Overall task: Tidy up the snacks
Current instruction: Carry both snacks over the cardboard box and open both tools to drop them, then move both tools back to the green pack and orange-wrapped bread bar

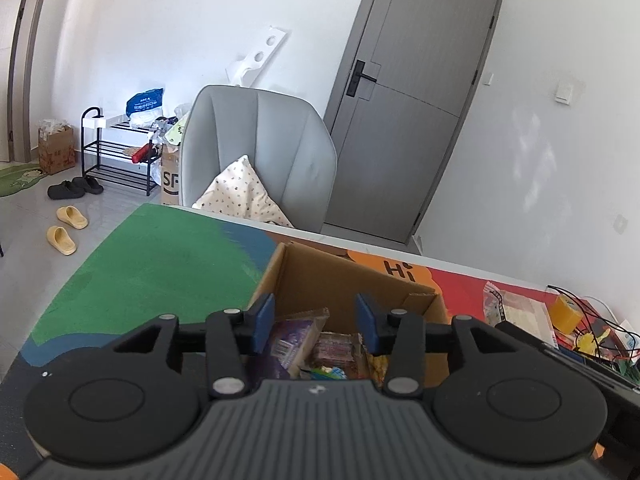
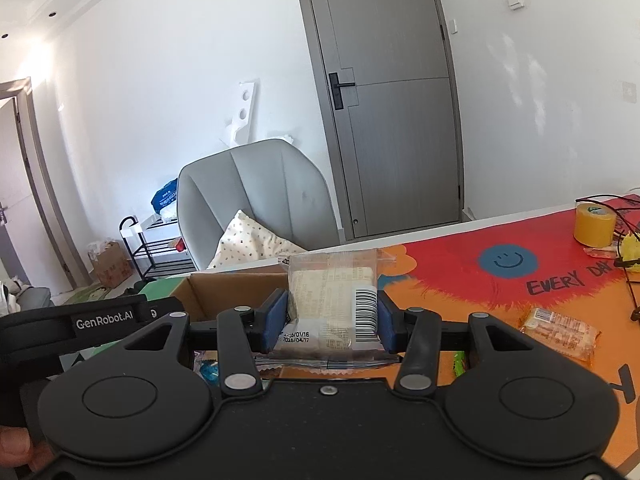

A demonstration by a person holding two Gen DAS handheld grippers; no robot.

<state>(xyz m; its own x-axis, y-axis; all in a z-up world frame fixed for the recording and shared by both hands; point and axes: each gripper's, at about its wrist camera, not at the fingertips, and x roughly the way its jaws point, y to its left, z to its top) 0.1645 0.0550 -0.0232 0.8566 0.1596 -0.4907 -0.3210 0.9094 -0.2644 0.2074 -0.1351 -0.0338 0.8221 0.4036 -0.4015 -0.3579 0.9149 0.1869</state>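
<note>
An open cardboard box (image 1: pixel 320 276) stands on the colourful table mat and holds several wrapped snacks (image 1: pixel 332 350). My left gripper (image 1: pixel 316 322) is open and empty, hovering over the box. My right gripper (image 2: pixel 332 320) is shut on a clear snack packet (image 2: pixel 332 300) with a barcode, held upright just right of the box (image 2: pixel 224 290). The left gripper's body (image 2: pixel 80 322) shows at the left of the right wrist view. Another wrapped snack (image 2: pixel 560 330) lies on the mat to the right.
A grey armchair (image 1: pixel 260 152) with a cushion stands behind the table. A yellow tape roll (image 2: pixel 594 224) and black cables (image 2: pixel 628 280) lie at the table's right end. A clear snack bag (image 1: pixel 512 308) lies right of the box. A shoe rack and slippers are on the floor.
</note>
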